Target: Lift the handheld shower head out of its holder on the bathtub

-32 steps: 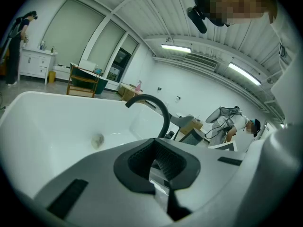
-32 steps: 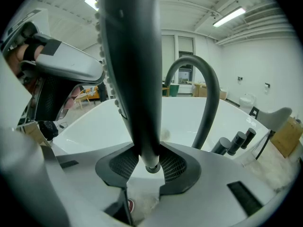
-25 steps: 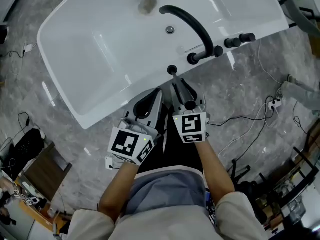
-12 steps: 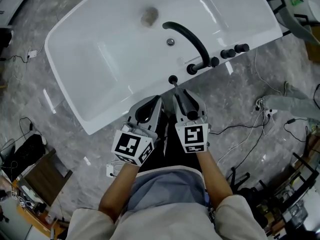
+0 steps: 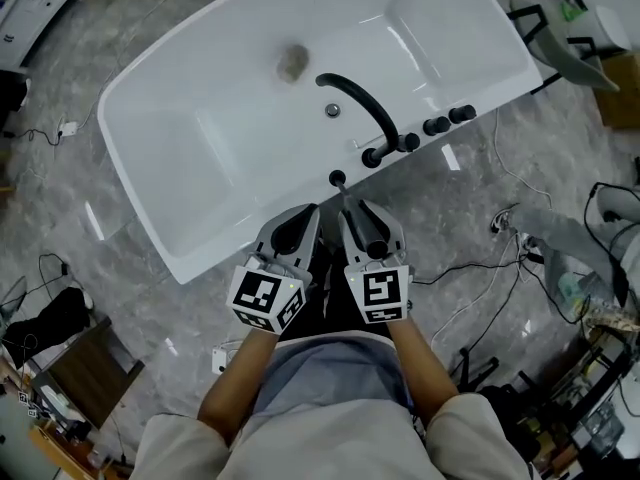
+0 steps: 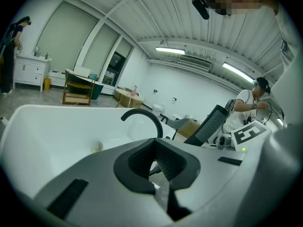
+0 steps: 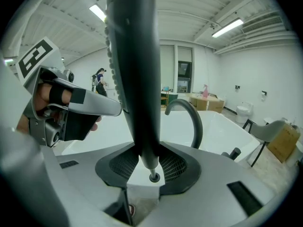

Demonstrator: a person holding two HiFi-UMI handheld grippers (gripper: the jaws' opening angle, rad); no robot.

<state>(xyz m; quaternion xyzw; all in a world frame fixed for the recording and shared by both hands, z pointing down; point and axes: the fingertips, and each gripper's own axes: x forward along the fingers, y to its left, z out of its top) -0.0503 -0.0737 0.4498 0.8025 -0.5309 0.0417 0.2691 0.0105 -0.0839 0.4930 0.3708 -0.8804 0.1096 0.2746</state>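
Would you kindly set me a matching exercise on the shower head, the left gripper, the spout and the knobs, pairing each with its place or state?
Things:
1. shower head
2. left gripper
3. spout
4. knobs

Places or states:
A. arches over the tub
B. between the jaws of the right gripper
C. nothing between its jaws
D. in a row on the tub rim

Pairs: 1-B, 2-C, 3-A, 4-D

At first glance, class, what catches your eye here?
A big white tub fills the head view's top, a black arched faucet on its near rim. Up close, the right gripper clamps a black shower head, rising through that gripper's view.
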